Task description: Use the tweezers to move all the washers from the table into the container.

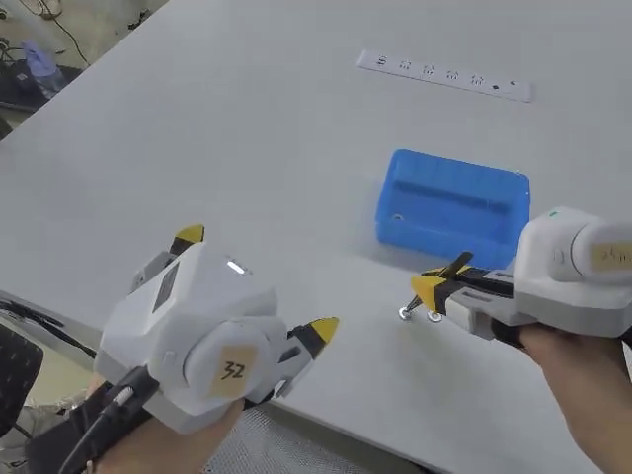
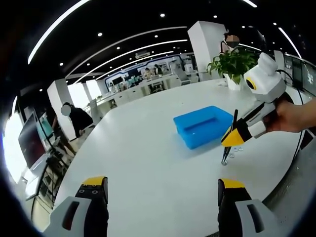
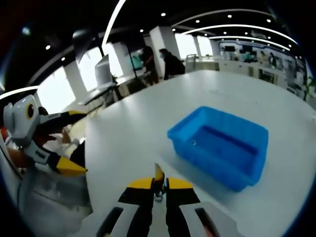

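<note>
**A:** What is in the blue container (image 1: pixel 444 235)?

**B:** One small washer (image 3: pixel 193 143), lying on the floor of the tub near its left wall. I can make out nothing else in it. The tub sits on the white table (image 1: pixel 247 128), right of centre, with a white power strip (image 1: pixel 444 75) well beyond it at the far side.

**A:** And the other washers?

**B:** A couple of loose washers (image 1: pixel 434 317) lie on the table just in front of the container's near wall.

**A:** The tweezers?

**B:** The right gripper (image 1: pixel 439 279) has its jaws clenched on the tweezers (image 2: pixel 225 155). They slant down, with the tips at the table right beside those washers. Whether the tips are pinching one, I cannot tell.

**A:** The left gripper?

**B:** The left gripper (image 1: pixel 255 281) hangs at the near left, well apart from the container, with its jaws spread wide and nothing between them.
</note>
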Tool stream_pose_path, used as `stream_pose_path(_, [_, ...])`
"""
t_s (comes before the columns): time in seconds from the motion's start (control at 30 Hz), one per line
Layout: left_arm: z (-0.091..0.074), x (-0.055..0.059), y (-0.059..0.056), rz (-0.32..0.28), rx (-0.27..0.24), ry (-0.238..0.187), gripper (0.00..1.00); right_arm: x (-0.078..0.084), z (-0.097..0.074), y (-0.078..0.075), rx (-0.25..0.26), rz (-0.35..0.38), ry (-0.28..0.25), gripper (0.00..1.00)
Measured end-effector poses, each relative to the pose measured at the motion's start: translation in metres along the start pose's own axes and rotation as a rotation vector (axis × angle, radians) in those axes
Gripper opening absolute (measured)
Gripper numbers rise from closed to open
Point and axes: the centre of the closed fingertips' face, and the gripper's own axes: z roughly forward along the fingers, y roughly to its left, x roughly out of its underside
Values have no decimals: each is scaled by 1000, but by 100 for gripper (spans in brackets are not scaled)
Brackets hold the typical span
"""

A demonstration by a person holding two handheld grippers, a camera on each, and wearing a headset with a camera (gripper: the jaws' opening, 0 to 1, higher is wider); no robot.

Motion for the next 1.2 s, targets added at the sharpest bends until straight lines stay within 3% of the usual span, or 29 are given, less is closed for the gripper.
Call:
stream_pose_path(0.3, [0,0,0,-1,-2,-4,94,2,4,1,6,-36,14,5])
stream_pose_path(0.6, [-1,-1,0,0,1,-6,94,4,5,2,26,-128,46,4])
stream_pose_path(0.8, [-1,-1,0,-1,3,-7,94,1,1,2,33,-121,59,4])
stream_pose_path(1.0, [-1,0,-1,0,6,-3,94,-12,-9,3,28,-106,35,4])
stream_pose_path(1.2, [-1,1,-1,3,6,2,93,-37,-16,2,26,-119,-19,4])
